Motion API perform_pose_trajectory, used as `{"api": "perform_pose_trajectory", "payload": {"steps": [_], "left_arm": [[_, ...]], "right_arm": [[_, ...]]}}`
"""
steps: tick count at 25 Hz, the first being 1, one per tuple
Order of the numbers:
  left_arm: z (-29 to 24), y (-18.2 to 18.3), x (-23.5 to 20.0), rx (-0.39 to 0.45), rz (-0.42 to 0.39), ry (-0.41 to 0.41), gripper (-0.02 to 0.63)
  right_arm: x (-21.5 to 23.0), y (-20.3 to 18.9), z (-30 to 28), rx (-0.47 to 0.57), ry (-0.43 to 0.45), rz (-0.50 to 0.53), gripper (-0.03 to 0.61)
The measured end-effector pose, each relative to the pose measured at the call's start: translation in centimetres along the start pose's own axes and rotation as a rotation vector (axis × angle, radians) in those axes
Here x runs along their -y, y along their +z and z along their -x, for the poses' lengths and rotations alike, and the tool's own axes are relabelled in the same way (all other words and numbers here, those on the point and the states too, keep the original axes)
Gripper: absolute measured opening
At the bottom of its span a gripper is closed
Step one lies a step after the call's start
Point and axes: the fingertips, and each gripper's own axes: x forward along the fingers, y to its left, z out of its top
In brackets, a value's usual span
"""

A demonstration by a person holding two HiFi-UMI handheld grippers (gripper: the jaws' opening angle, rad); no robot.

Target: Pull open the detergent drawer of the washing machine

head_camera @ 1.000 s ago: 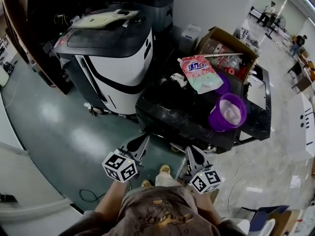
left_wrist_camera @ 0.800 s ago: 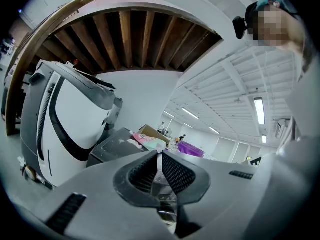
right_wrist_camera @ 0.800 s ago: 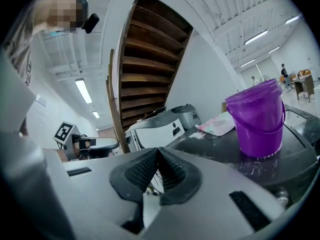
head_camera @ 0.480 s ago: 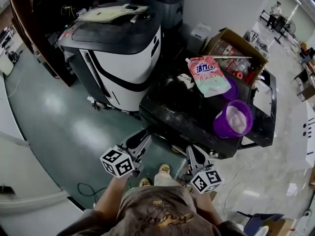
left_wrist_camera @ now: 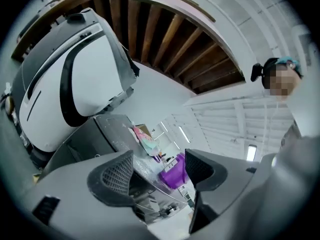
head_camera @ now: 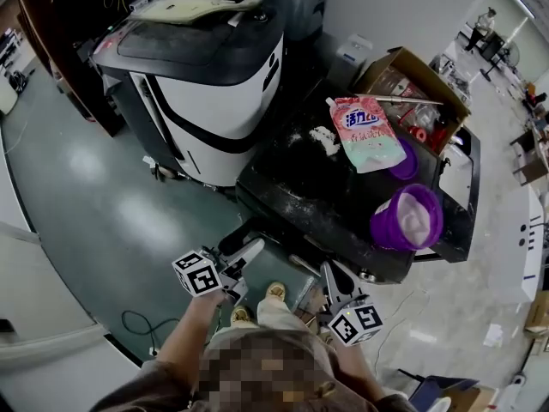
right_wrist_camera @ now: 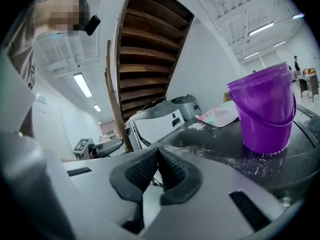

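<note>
Washing machine [head_camera: 296,187], black with a dusty top, stands right in front of the person, beside a white-and-black machine [head_camera: 210,93]. The detergent drawer itself can't be made out (the front face is in shadow). On the top sit a purple bucket [head_camera: 407,217] and a pink detergent pouch [head_camera: 367,133]. Left gripper [head_camera: 244,249] is near the machine's near-left corner, jaws opening, nothing between them. Right gripper [head_camera: 333,273] is low by the near edge, jaws clenched together, empty. A cardboard box [head_camera: 412,80] stands behind.
</note>
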Motion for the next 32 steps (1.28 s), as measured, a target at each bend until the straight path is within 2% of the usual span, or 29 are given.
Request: {"api": "perform_pose_trajectory", "payload": {"steps": [8,15,24,27,32], "left_arm": [[-0.7,-1.3,-6.8,0.097,0.179,0.038,0.323],[-2.2,-3.9,-11.0,0.077,0.269,0.016,0.327],[-4.2,-6.5,-14.0,0.051,0.308,-0.008,0.333],[-4.5,-6.8,-14.9,0.061,0.317,-0.011,0.340],[-5.4,-6.7,-15.1,0.083,0.321,-0.060,0.354]], "right_arm": [[1.1,-0.5,-0.6,-0.014,-0.012,-0.018,0.003],[1.9,-1.6,-0.8,-0.038,-0.022,-0.028,0.003],[2.7,-2.3,-0.7,-0.072,-0.019,-0.025,0.003],[3.0,-2.3,-0.6,-0.078,-0.020,-0.018,0.003],[3.2,-2.2,-0.6,-0.087,-0.018,-0.012,0.003]]}}
